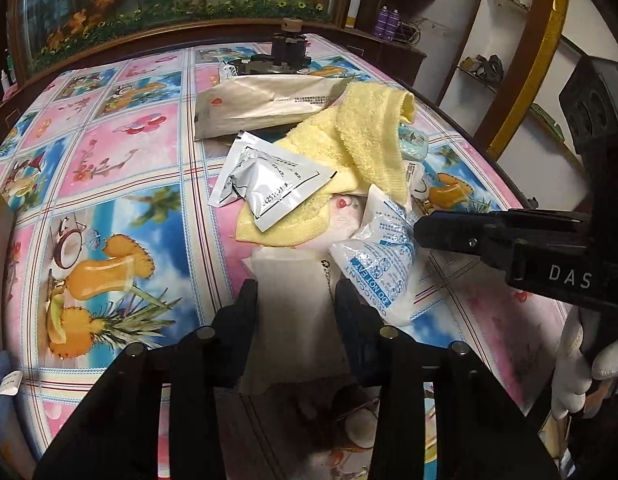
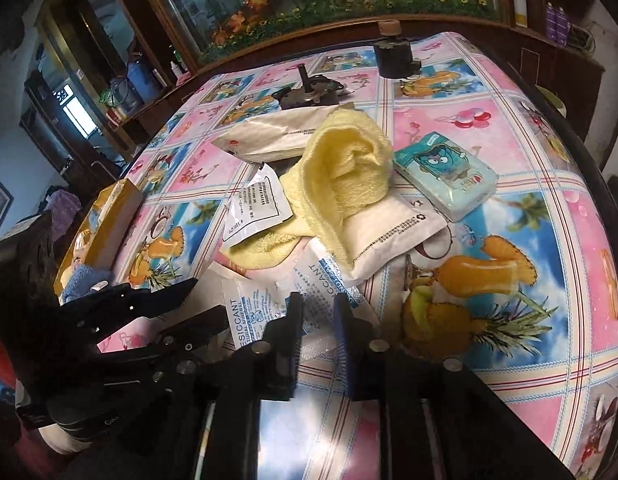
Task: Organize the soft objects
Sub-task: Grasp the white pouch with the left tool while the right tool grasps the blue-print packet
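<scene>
Hovering left tongs [image 1: 295, 312], parted

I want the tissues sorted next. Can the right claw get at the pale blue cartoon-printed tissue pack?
Probably yes: the pale blue cartoon-printed tissue pack lies uncovered beside the yellow terry towel, ahead of the right claw.

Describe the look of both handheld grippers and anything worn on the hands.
Both are matte black. The left gripper has flat rectangular jaws and round silver bolt heads. The right gripper carries white "DAS" lettering. A white knit glove covers the hand holding it.
</scene>
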